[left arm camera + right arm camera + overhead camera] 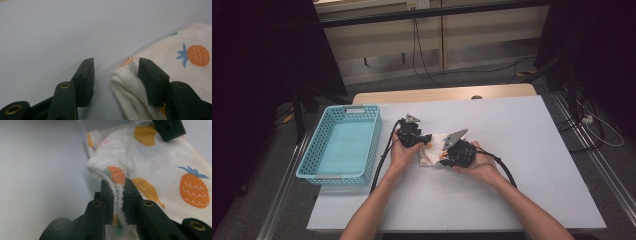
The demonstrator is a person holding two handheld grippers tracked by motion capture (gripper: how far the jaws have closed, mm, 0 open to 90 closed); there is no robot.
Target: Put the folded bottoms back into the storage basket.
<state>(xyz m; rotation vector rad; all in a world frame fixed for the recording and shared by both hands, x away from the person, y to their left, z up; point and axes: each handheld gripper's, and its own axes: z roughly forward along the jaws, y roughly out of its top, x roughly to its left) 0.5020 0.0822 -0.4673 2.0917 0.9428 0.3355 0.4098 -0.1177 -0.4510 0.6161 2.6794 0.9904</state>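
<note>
A white cloth (432,150) printed with orange pineapples and yellow fruit lies in the middle of the table. In the right gripper view my right gripper (117,187) is shut on a raised fold of the cloth (160,170), the fabric pinched thin between its pads. In the left gripper view my left gripper (116,67) stands part-way apart at the cloth's (190,65) folded edge: one jaw rests against the fabric, the other over bare table. In the high view the left gripper (428,140) and the right gripper (443,157) meet over the cloth.
A light blue plastic basket (374,145) stands at the table's left side, with nothing in it. The pale table top (522,150) stretches wide to the right and front. Cables trail from both grippers toward the front edge.
</note>
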